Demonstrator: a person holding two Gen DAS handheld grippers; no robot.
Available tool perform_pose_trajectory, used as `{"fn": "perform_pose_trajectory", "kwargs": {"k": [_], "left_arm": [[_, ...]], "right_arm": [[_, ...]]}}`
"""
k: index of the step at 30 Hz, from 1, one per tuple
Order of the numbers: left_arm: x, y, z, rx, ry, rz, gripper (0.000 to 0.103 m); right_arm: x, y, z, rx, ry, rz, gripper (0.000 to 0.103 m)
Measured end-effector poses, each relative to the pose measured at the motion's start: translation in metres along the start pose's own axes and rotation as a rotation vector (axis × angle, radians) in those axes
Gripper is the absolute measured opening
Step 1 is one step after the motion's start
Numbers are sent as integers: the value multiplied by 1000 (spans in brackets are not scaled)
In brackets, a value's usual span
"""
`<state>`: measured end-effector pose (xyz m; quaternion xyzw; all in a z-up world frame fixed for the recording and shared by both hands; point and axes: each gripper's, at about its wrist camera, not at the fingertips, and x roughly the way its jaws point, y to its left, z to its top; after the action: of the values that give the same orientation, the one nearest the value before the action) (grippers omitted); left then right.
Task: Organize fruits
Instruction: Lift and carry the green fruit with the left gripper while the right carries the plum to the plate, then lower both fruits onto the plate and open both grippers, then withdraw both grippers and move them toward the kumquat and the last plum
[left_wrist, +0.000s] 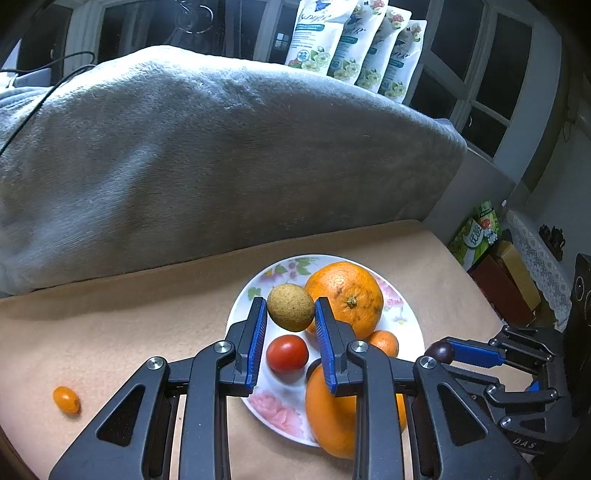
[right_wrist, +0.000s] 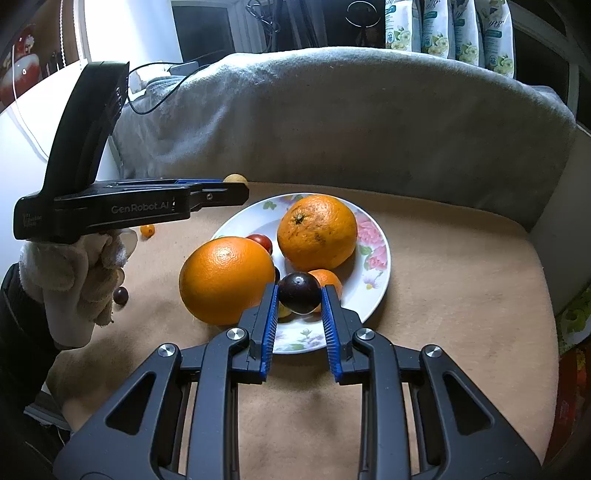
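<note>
Left wrist view shows the left gripper (left_wrist: 290, 308) clamped on a small brownish-green fruit (left_wrist: 290, 307), held above the floral plate (left_wrist: 406, 325) that sits on a tan cushion (left_wrist: 129, 332). On the plate lie a large orange (left_wrist: 345, 293) at the far side, a red tomato (left_wrist: 287, 353) nearer the camera, a small mandarin (left_wrist: 386, 341) and, half over the near rim, a second big orange (left_wrist: 328, 417). A tiny orange kumquat (left_wrist: 66, 399) rests on the cushion well to the left of the plate. Behind the cushion rises a grey blanket (left_wrist: 203, 155). In the right wrist view the right gripper (right_wrist: 299, 295) is closed on a dark purple round fruit (right_wrist: 299, 292), held over the near part of the plate, just beside the mandarin. The gloved hand (right_wrist: 74, 273) holding the left gripper appears at the left, and a small dark fruit (right_wrist: 120, 295) lies on the cushion next to it.
</note>
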<state>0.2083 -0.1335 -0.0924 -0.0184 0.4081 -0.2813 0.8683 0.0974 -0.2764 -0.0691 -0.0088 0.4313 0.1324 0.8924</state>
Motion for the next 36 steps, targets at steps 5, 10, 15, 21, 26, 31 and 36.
{"fn": "perform_pose_trajectory", "kwargs": {"k": [5, 10, 15, 21, 26, 31, 36], "left_arm": [[2, -1, 2, 9, 3, -3, 25], [2, -2, 2, 8, 3, -4, 25], [2, -2, 3, 10, 3, -8, 25], [2, -2, 3, 8, 3, -8, 25], [1, -3, 4, 7, -3, -11, 38], [-2, -4, 5, 4, -12, -12, 60], [-6, -8, 5, 12, -23, 3, 77]], "right_arm": [[2, -1, 0, 1, 2, 6, 25], [4, 0, 1, -5, 3, 11, 25], [4, 0, 1, -3, -1, 19, 25], [7, 2, 1, -13, 7, 22, 25], [6, 3, 2, -19, -9, 19, 54], [1, 6, 4, -35, -29, 15, 65], [-4, 10, 2, -62, -42, 23, 87]]}}
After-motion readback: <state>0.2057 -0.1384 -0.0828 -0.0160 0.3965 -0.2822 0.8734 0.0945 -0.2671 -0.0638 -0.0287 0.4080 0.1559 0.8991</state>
